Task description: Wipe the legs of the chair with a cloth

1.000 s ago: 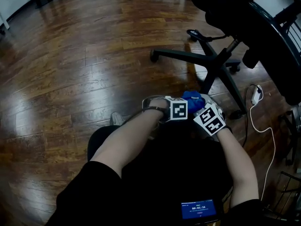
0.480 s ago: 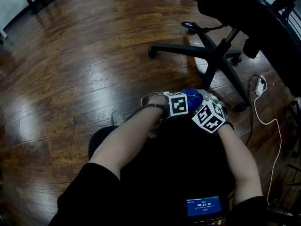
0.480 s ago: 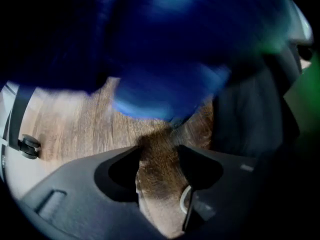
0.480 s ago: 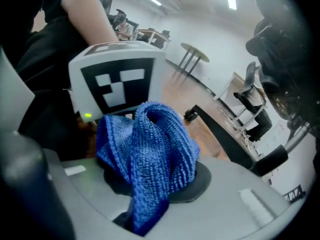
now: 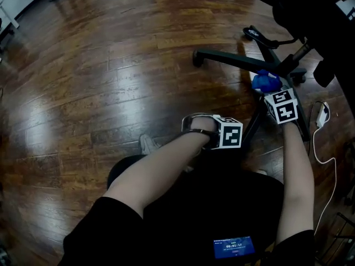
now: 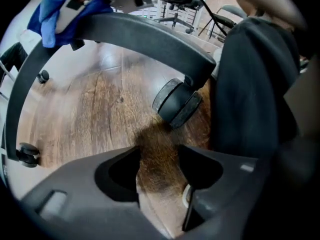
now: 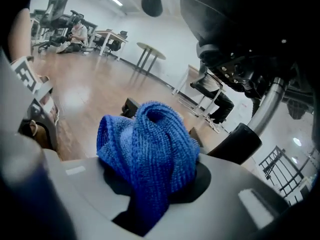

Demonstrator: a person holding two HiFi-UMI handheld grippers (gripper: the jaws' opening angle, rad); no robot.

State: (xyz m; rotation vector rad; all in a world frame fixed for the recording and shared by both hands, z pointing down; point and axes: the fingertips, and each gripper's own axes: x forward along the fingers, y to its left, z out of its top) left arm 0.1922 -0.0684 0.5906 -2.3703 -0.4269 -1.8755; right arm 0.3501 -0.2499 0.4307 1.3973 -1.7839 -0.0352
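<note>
Blue cloth (image 7: 150, 144) clamped in right gripper (image 7: 156, 191), held at chair leg (image 5: 230, 60), far right, left gripper (image 6: 159, 173) spread wide, empty, near caster (image 6: 177, 101).

Right tool (image 7: 156, 180) clamping bunched blue cloth (image 7: 150, 144), chair column (image 7: 268, 107) beyond

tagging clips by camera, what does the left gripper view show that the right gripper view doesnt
Only the left gripper view: the left gripper, jaws apart and empty, and a caster under the chair leg. Only the right gripper view: the chair's column and a round table far off. Both: the blue cloth, held by the right gripper, and the wooden floor.
</note>
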